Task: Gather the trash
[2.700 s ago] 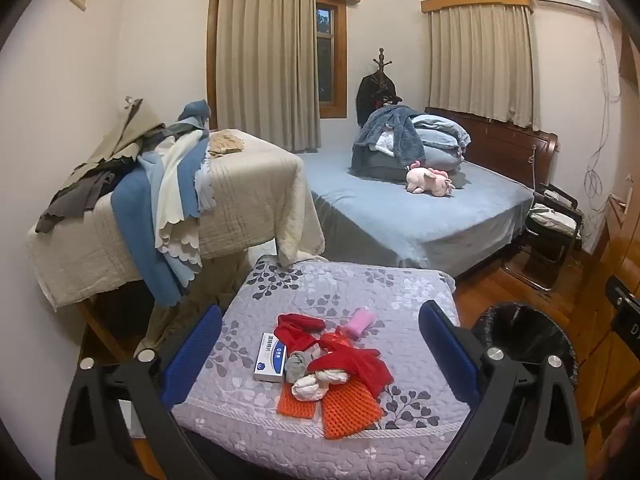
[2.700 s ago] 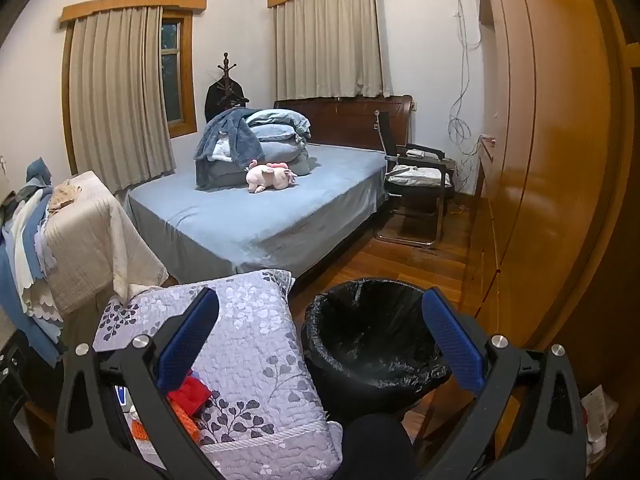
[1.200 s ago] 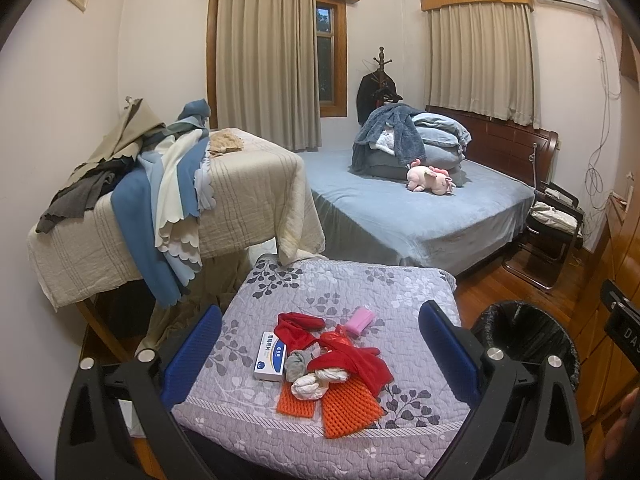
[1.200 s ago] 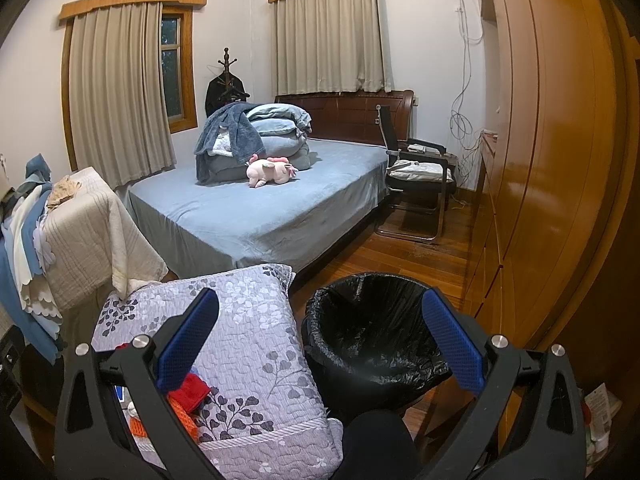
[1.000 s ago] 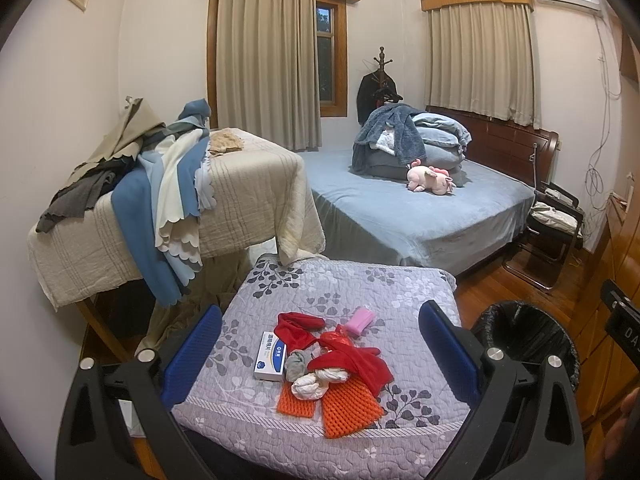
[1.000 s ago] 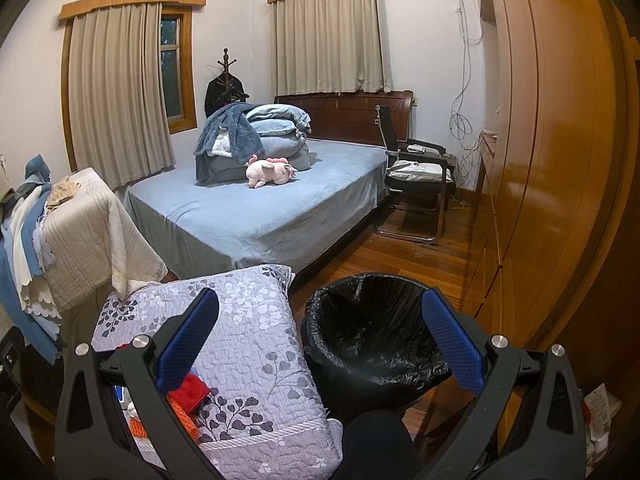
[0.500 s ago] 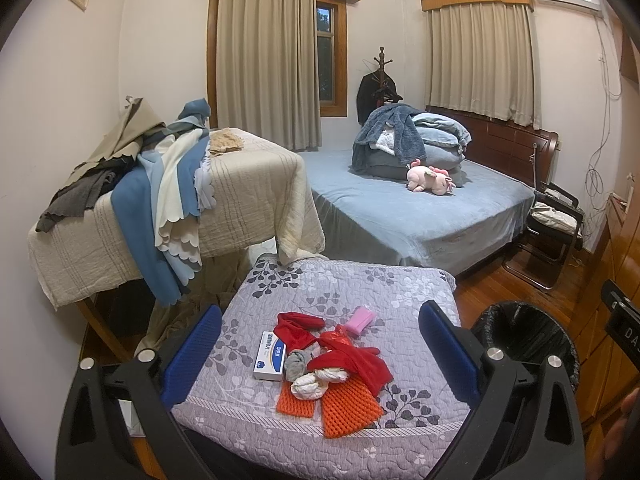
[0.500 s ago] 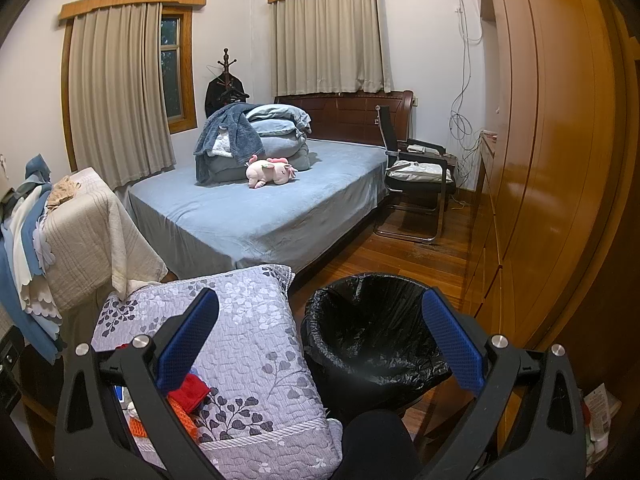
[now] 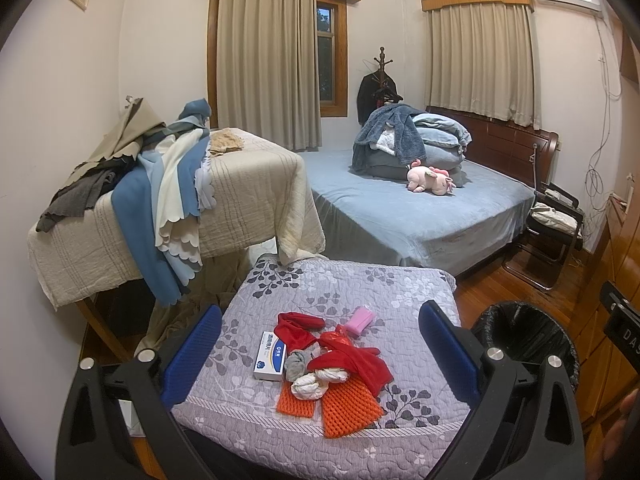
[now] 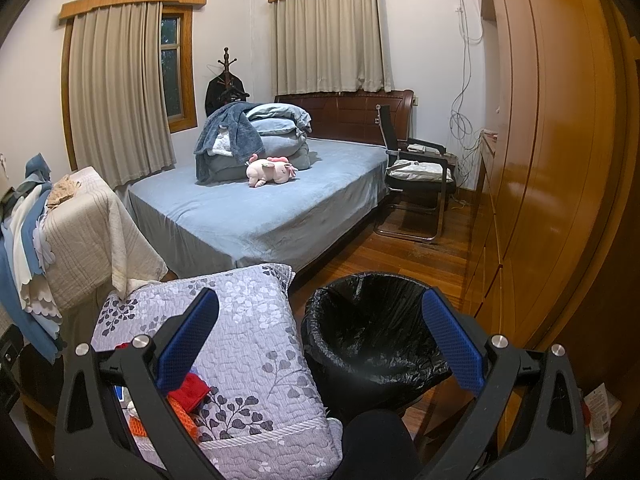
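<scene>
Grippers (image 9: 320, 356) (image 10: 320, 340) wide apart, empty

Left gripper (image 9: 320, 354) jaws spread wide, empty; right gripper (image 10: 320, 338) likewise, level.

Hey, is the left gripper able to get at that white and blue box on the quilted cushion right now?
Probably yes. The left gripper has its jaws wide open, and the box lies flat at the pile's left edge, nothing on top.

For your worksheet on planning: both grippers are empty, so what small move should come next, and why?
Probably lower the open left gripper onto the orange mesh sleeve at the near edge of the trash pile on the floral cushion. It lies nearest and uncovered, and the black-lined bin stands open beside the cushion.
</scene>
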Tool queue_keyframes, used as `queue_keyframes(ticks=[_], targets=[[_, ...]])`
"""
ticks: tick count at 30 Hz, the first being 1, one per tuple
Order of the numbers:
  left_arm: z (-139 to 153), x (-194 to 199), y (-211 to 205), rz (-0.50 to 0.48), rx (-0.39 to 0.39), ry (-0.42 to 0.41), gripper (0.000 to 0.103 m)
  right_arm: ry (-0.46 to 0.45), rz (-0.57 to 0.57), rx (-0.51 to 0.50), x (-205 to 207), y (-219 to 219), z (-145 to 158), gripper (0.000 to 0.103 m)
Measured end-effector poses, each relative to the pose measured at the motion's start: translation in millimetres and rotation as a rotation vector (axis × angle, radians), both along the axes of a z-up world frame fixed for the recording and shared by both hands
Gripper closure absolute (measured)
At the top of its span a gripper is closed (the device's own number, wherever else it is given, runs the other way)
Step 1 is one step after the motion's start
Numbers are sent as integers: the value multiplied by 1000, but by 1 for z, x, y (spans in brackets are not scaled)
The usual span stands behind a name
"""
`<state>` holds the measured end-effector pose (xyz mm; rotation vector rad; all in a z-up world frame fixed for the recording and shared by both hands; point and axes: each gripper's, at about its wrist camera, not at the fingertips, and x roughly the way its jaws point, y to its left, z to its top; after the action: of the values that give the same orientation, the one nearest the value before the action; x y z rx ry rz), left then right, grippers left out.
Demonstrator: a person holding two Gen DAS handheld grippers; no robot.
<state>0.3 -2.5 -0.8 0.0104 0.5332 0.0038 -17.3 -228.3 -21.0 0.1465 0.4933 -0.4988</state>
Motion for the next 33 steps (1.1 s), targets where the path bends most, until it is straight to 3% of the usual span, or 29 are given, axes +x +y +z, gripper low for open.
queue_keyframes(ticks=[19,25,29,33], targets=[[-12,5,9,7,8,23,6,31,46,6,6,4,-4,5],[-56,25,28,40,-1,157,6,125,168,0,34,22,-27,6],[-89,37,42,64,4,244,6,194,266,51,57,34,-49,25],[-115,50,41,54,27,293,6,252,364,115,82,47,-74,31]])
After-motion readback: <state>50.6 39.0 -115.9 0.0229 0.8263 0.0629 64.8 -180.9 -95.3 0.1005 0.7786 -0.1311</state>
